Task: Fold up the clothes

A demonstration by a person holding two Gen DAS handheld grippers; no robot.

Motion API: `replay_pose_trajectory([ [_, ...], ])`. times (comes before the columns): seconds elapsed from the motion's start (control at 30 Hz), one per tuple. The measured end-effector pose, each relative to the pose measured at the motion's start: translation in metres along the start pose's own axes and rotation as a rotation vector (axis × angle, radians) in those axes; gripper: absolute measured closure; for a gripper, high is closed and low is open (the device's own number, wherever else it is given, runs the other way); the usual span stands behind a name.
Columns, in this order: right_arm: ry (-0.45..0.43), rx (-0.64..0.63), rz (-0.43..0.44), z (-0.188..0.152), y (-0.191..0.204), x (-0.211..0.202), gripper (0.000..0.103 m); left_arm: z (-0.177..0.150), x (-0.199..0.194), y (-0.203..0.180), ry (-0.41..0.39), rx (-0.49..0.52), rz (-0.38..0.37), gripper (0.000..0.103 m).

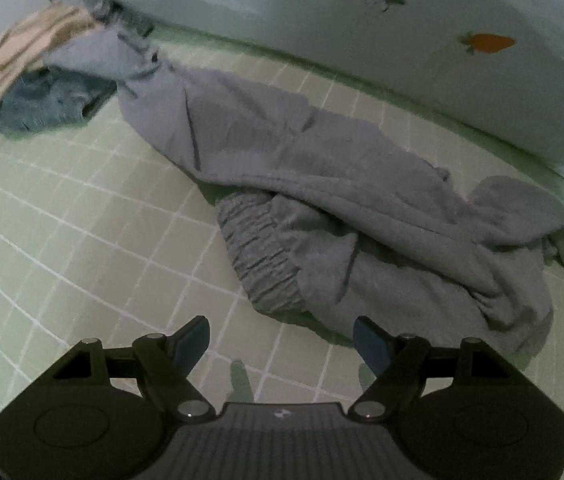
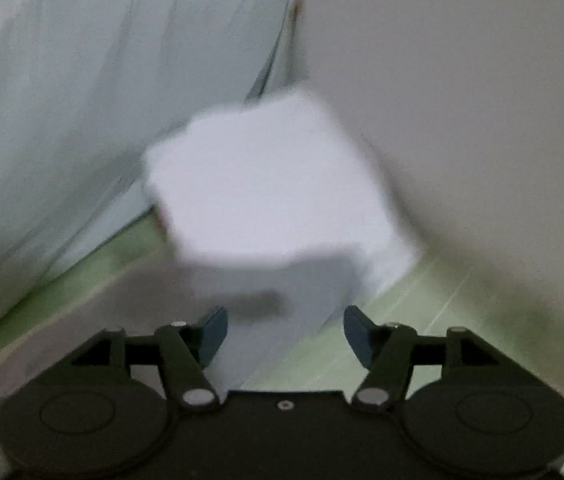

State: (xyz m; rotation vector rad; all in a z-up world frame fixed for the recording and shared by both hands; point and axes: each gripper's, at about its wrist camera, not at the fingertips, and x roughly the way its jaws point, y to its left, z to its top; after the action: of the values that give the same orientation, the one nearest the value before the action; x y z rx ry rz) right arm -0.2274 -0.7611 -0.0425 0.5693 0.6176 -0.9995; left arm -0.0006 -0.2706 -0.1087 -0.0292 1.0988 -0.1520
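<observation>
**On the green grid mat, grey sweatpants ahead of spread left jaws**

Ahead of the left gripper (image 1: 282, 340), on the green grid mat (image 1: 82, 220), lie crumpled grey sweatpants (image 1: 301, 184). Their elastic waistband (image 1: 258, 256) faces the gripper and sits just beyond its fingertips, slightly right of centre; the nearest fold of grey cloth reaches close to the right-hand finger without clearly touching it. The left jaws stand wide apart with only bare mat between them, so nothing is held. One trouser leg runs away toward the upper left, where it meets a pile of other garments: a beige striped piece (image 1: 26, 56) on top of a dark blue-grey one (image 1: 42, 104). A pale sheet with a carrot print (image 1: 485, 42) rises behind the mat.

Over at the right wrist view the picture is heavily blurred. The right gripper (image 2: 285, 332) has its jaws parted and grips nothing, though a pale grey surface, too blurred to identify, shows between the fingers. A white box-like object (image 2: 270, 188), also too smeared to name more closely, stands beyond the fingertips in the corner between a pale curtain-like cloth (image 2: 82, 100) and a plain wall (image 2: 461, 120). No sweatpants can be made out in this view.
</observation>
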Motion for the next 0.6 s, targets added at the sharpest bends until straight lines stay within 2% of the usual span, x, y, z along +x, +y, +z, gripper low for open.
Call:
replay_pose_trajectory([
  [0.1, 0.095, 0.011, 0.059, -0.025, 0.020, 0.013, 0.032, 0.009, 0.018, -0.001, 0.030, -0.019, -0.012, 0.032],
  [0.17, 0.125, -0.027, 0.076, -0.035, 0.035, 0.018, 0.031, 0.014, 0.027, 0.000, 0.050, -0.032, -0.024, 0.055],
  [0.23, 0.141, -0.068, 0.085, -0.042, 0.051, 0.019, 0.031, 0.019, 0.035, 0.000, 0.070, -0.053, -0.038, 0.071],
  [0.3, 0.151, -0.087, 0.093, -0.046, 0.059, 0.016, 0.031, 0.022, 0.039, 0.001, 0.072, -0.068, -0.042, 0.078],
  [0.37, 0.144, -0.109, 0.109, -0.050, 0.067, 0.008, 0.031, 0.022, 0.035, 0.003, 0.039, -0.062, -0.036, 0.090],
  [0.43, 0.138, -0.136, 0.120, -0.056, 0.073, 0.000, 0.031, 0.021, 0.029, 0.013, 0.001, -0.061, -0.013, 0.096],
  [0.6, 0.140, -0.197, 0.135, -0.081, 0.084, -0.021, 0.031, 0.016, 0.011, 0.065, -0.072, -0.086, 0.081, 0.097],
])
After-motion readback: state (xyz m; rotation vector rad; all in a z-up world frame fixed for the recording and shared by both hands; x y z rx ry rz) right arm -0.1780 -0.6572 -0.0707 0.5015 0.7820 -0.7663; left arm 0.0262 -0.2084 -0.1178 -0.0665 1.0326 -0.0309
